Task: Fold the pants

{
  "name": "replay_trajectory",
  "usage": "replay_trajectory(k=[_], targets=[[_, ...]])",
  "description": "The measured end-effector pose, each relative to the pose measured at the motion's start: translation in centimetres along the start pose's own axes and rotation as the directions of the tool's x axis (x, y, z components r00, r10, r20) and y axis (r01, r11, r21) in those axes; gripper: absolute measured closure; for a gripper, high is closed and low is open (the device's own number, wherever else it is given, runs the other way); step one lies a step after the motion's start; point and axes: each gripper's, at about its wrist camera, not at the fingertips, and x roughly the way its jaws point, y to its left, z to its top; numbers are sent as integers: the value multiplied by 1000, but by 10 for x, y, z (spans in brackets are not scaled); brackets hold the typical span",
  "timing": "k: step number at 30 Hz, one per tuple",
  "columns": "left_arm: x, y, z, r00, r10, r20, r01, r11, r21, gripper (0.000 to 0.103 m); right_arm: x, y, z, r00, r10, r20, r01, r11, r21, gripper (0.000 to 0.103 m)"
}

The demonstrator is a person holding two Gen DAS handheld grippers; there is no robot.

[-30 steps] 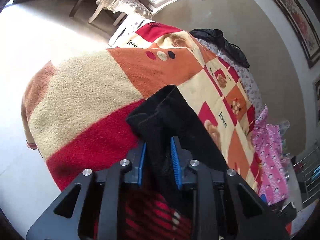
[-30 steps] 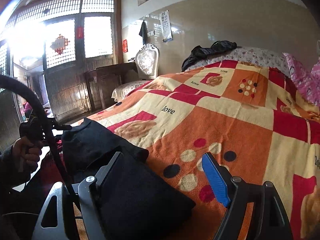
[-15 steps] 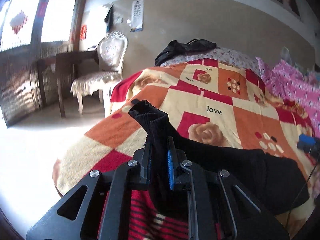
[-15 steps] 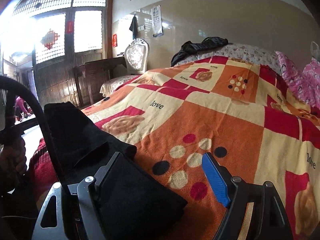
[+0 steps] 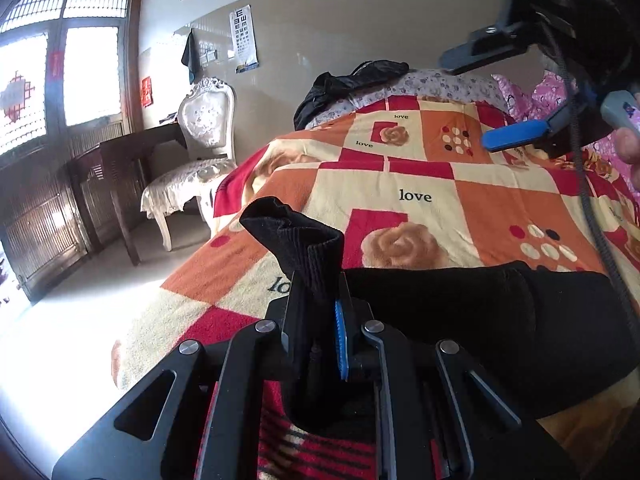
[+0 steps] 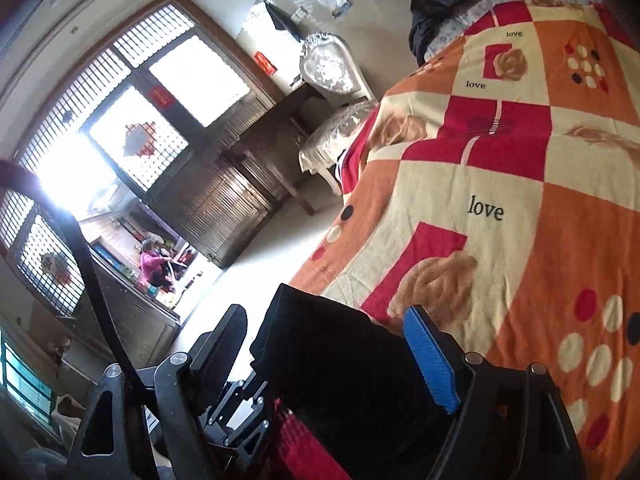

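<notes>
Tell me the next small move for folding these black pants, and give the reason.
Probably carry the left gripper forward over the blanket and lay the cuff it pinches onto the rest of the black pants. Its jaws are shut on that ribbed end, held up off the bed, while the right gripper hangs open above, holding nothing.

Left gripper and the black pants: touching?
Touching. The left wrist view shows the left gripper shut on the ribbed cuff of the black pants, fabric pinched between both fingers with no gap.
</notes>
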Motion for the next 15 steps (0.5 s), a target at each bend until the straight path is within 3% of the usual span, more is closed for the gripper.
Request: replay_trajectory(k=[6, 8, 15], targets=[[7, 1, -1, 999, -15, -30, 14, 1000, -18, 92, 71, 37, 8, 987, 15, -159, -16, 1000, -3, 24], [7, 0, -1, 999, -14, -31, 14, 1000, -16, 92, 83, 53, 10, 981, -23, -190, 15, 999, -39, 24], [6, -1, -1, 999, -8, -31, 8, 1000, -3, 92, 104, 86, 9, 968, -91, -233, 43, 978, -204, 25]])
